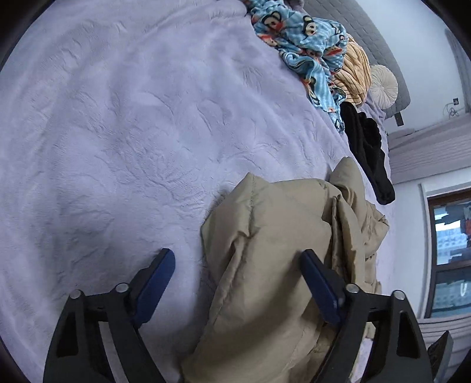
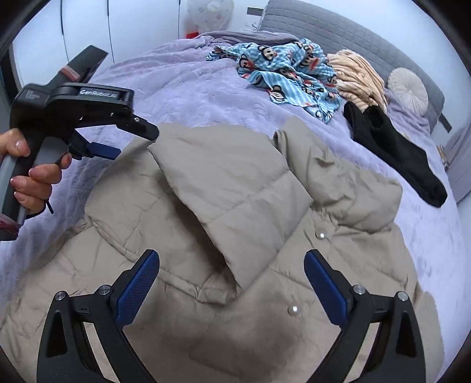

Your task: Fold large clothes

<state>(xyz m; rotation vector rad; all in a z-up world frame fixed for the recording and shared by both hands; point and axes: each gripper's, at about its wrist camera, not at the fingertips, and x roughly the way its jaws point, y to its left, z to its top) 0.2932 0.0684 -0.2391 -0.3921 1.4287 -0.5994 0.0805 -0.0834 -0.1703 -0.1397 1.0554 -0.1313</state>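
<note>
A beige puffer jacket [image 2: 338, 265] lies spread on the lavender bed cover [image 2: 182, 88], with one sleeve [image 2: 229, 191] folded across its body and pearl snaps [image 2: 321, 234] showing. My right gripper [image 2: 232, 256] hovers open over the jacket's middle, nothing pinched between its blue pads. In the left wrist view the jacket [image 1: 265, 265] runs up between the jaws of my left gripper [image 1: 238, 254], which stand apart without pressing on the cloth. The right wrist view also shows the left gripper [image 2: 132, 143], held by a hand [image 2: 35, 176] at the jacket's far left edge.
Near the grey headboard [image 2: 338, 26] lie a blue monkey-print cloth [image 2: 288, 67], a peach striped cloth [image 2: 359, 76], a black garment [image 2: 391, 153] and a round cushion [image 2: 407, 88]. Bare lavender cover [image 1: 132, 132] spreads left of the jacket. A window [image 1: 450, 253] is off the bed's right side.
</note>
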